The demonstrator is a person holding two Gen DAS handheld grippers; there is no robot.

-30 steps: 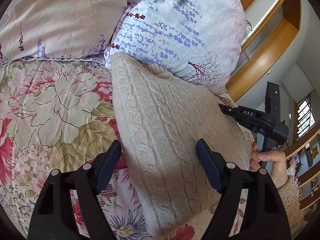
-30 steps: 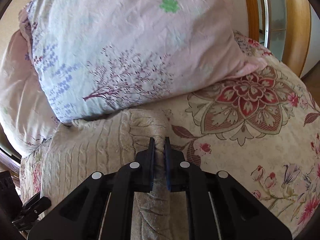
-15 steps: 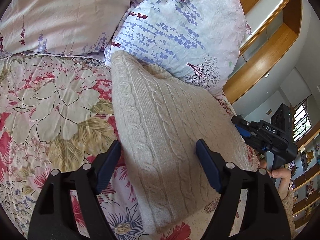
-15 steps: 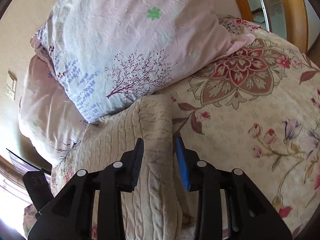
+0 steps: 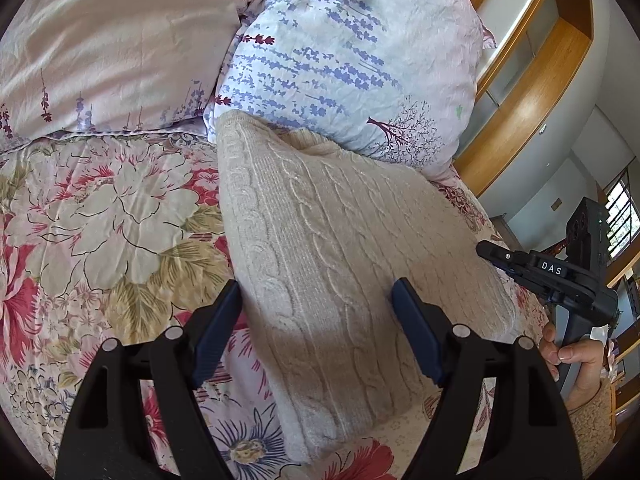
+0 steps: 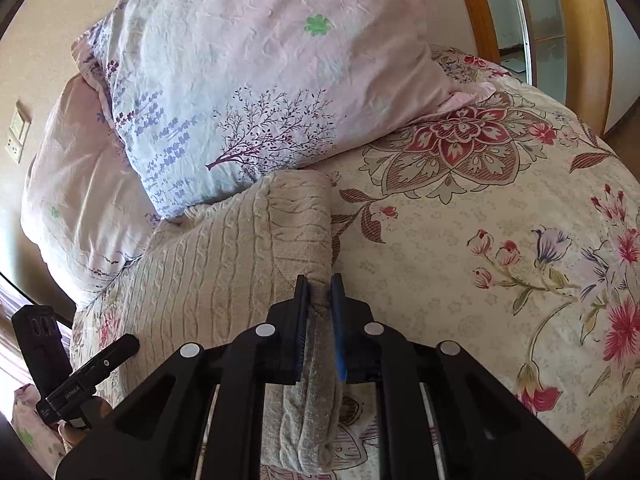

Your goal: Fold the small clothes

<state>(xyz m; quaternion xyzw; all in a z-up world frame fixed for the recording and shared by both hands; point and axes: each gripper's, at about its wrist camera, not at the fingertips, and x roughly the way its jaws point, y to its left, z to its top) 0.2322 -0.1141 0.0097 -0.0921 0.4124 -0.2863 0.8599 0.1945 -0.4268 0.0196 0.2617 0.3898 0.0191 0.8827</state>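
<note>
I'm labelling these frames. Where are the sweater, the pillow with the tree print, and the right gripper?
sweater (image 5: 320,248), left wrist view, middle of its cable-knit front.
pillow (image 6: 256,80), right wrist view, middle of its face.
right gripper (image 6: 319,286), right wrist view, between its fingertips, shut on the sweater's edge.

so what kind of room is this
Most likely a bedroom: two pillows lie at the head of a floral bedspread, with a folded knit sweater on top.

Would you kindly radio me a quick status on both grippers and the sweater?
Left gripper open over sweater. Right gripper shut on sweater's edge. Pillow against its far end.
</note>
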